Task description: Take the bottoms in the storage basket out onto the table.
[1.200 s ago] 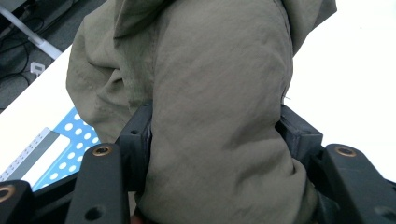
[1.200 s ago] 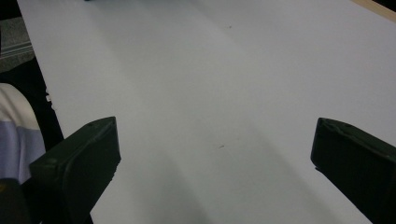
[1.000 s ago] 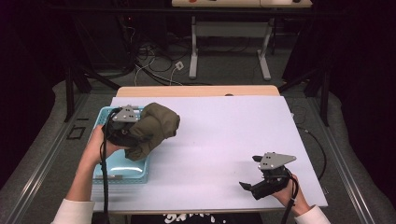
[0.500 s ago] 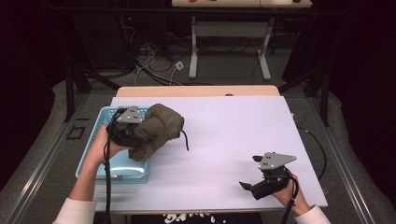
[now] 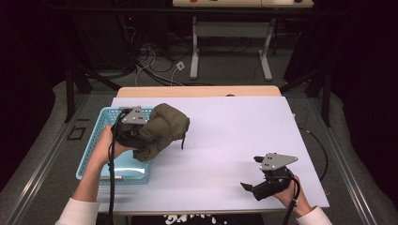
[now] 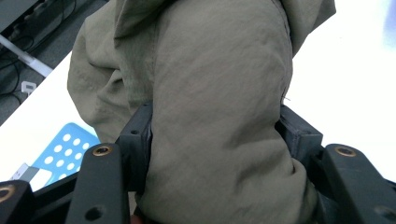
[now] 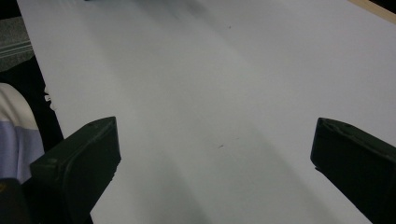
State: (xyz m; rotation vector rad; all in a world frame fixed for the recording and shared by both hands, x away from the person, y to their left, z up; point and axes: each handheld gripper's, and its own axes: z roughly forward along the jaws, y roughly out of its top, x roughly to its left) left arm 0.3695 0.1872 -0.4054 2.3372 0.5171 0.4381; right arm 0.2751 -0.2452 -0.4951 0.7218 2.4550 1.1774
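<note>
My left hand-held gripper [image 5: 141,133] is clamped on the olive jacket [image 5: 162,129], just right of the blue basket [image 5: 101,136]; bundled, wrinkled fabric bulges between the jaws.

— What do you have around you?

— Your worktop [image 5: 225,140] is covered in white, with a bare wooden edge [image 5: 197,91] along its far side. Past it a grey floor [image 5: 225,65] carries a tangle of cables [image 5: 150,58].

— And farther back?

— A second table stands on white legs [image 5: 194,51], and the room behind it is dark. Grey metal rails [image 5: 349,173] flank you on both sides.
</note>
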